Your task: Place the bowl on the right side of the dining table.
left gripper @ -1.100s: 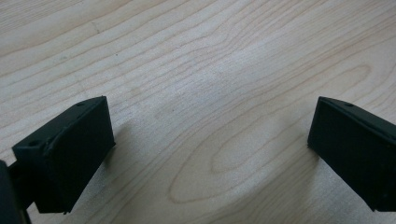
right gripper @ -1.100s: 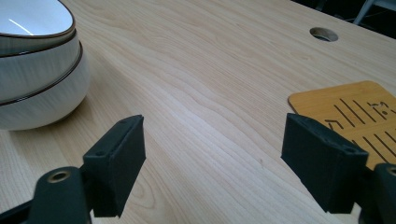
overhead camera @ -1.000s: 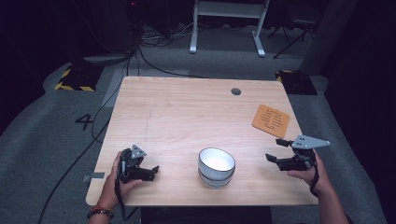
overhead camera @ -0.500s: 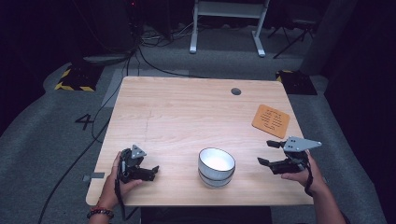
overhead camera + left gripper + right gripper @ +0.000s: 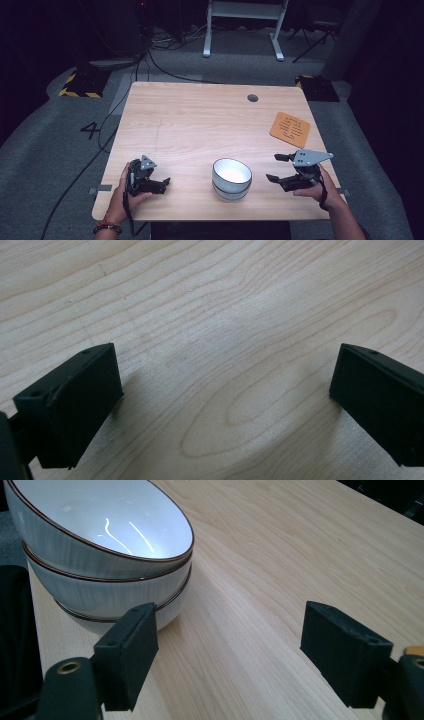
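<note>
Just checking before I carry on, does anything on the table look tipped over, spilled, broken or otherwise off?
Nothing stands out. The stacked bowls sit upright and nested evenly near the front edge of the table, with no spill or chips visible. The orange coaster lies flat. The left claw and the right claw are open and empty.

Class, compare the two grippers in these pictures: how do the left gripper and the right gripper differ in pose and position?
The left gripper rests low on the table, well apart from the stacked bowls; the right gripper sits closer to them, its jaws pointing at the stack. The right gripper's grey plate looks larger and lies flatter than the left gripper's. Both are open, hold nothing, and are hand-held.
</note>
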